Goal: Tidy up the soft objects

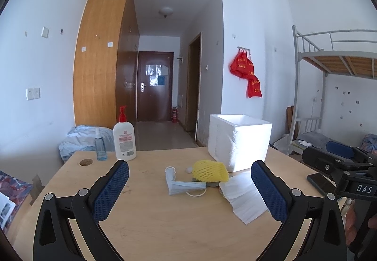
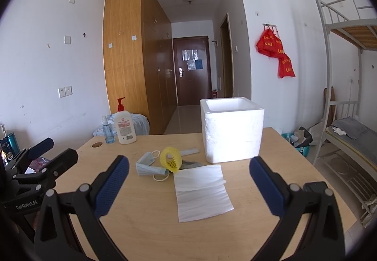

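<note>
Both tongs are held level above the near edge of the wooden counter [image 2: 146, 225], pointed toward the far wall. The left tongs [image 1: 189, 186] are spread wide and released, nothing between the blue pads [image 1: 110, 192]. The right tongs [image 2: 188, 185] are likewise spread apart and empty; in the left wrist view only their dark side is seen at the right edge, partly cut off.

The soft objects are gathered mid-counter, just near of the white foam box [image 2: 232, 130]: a folded blue face mask [image 2: 148, 166] on the left, a yellow foam net sleeve [image 2: 170, 158] touching it, and a white tissue sheet [image 2: 202, 192] lying flat nearest the tongs. A dark item under the net is mostly hidden and cannot be identified. A pump bottle [image 2: 123, 124] and a small spray bottle [image 2: 108, 130] stand at the far left.
</note>
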